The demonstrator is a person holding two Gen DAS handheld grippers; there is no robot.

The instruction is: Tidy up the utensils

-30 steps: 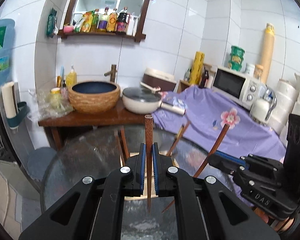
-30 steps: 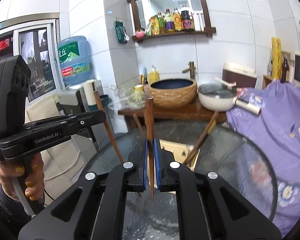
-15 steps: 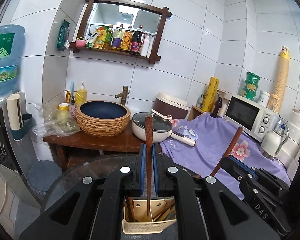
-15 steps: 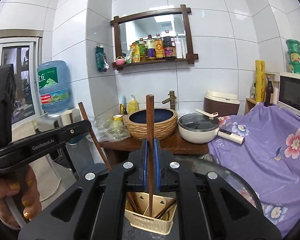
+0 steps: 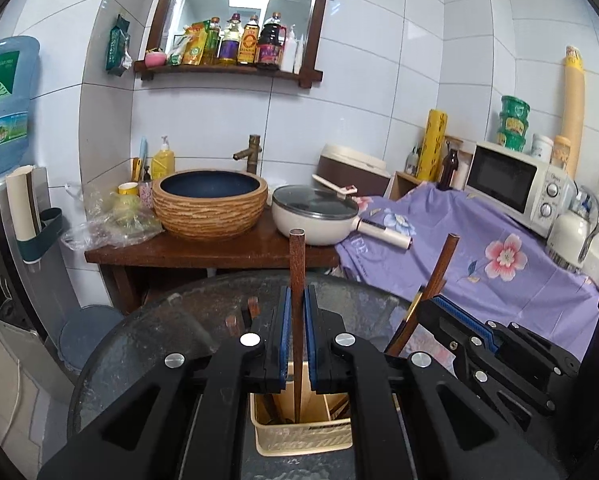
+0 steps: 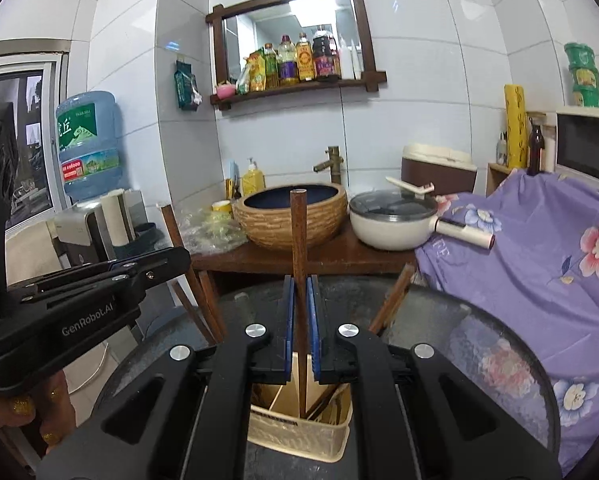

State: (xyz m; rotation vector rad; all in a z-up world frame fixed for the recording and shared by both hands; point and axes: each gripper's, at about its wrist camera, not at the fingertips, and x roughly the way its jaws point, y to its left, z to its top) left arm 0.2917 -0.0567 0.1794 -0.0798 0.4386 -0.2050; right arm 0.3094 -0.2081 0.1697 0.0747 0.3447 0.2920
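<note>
table's caddy (image 5: pixel 299 436) now under both chopsticks (image 5: pixel 297 272), prev. further off.

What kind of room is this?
Likely a small home kitchen or washroom corner: a basin sink with tap, a lidded pan, a microwave and sauce bottles on a mirror shelf.

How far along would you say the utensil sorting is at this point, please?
Done: several chopsticks already stand in the cream holder. In hand: the left gripper and right gripper each clamp one chopstick upright, tips dipping into the holder. Left: releasing both.
</note>
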